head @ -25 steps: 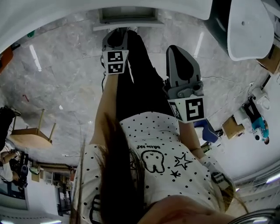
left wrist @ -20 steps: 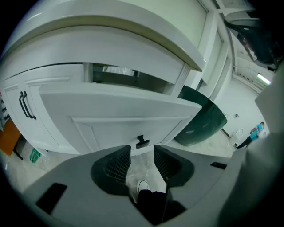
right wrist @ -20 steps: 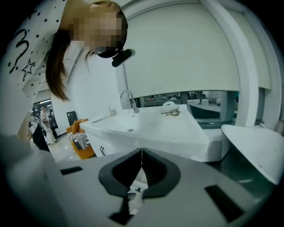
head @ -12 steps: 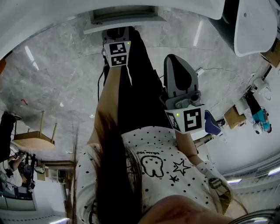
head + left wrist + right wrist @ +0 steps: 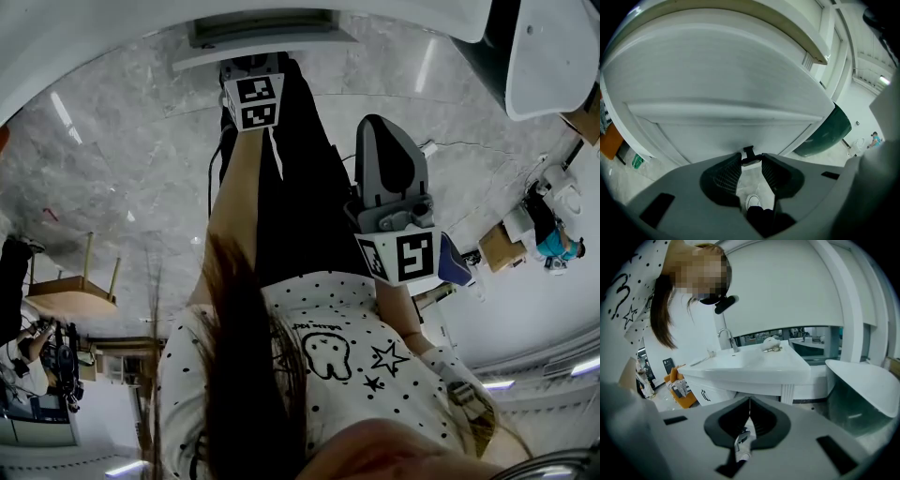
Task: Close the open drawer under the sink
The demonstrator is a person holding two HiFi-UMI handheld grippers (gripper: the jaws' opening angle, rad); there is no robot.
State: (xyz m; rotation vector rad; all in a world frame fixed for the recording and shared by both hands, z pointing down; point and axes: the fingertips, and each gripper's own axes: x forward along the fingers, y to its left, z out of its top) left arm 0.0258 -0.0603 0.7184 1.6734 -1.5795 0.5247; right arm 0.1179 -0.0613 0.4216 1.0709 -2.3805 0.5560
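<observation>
1. Drawer (image 5: pixel 272 49) open at twelve o'clock; its black handle (image 5: pixel 748 151) sits at the left gripper's (image 5: pixel 751 159) tips, jaws narrowly apart, just been closing, contact unclear.
2. Right gripper (image 5: pixel 750 400): jaws together, nothing held.
3. Dark bin (image 5: pixel 473 52) at one o'clock, wooden stool (image 5: pixel 66 291) at nine, both well apart from it.

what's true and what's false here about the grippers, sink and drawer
1. The left gripper has its fingers apart. True; they have just been closing a little, with a small black handle between the tips.
2. The right gripper is wide open. False: its fingers meet at the tips.
3. A faucet stands on the sink. True.
4. The drawer is shut. False: it juts out open.
5. The right gripper holds a cup. False: it holds nothing.
</observation>
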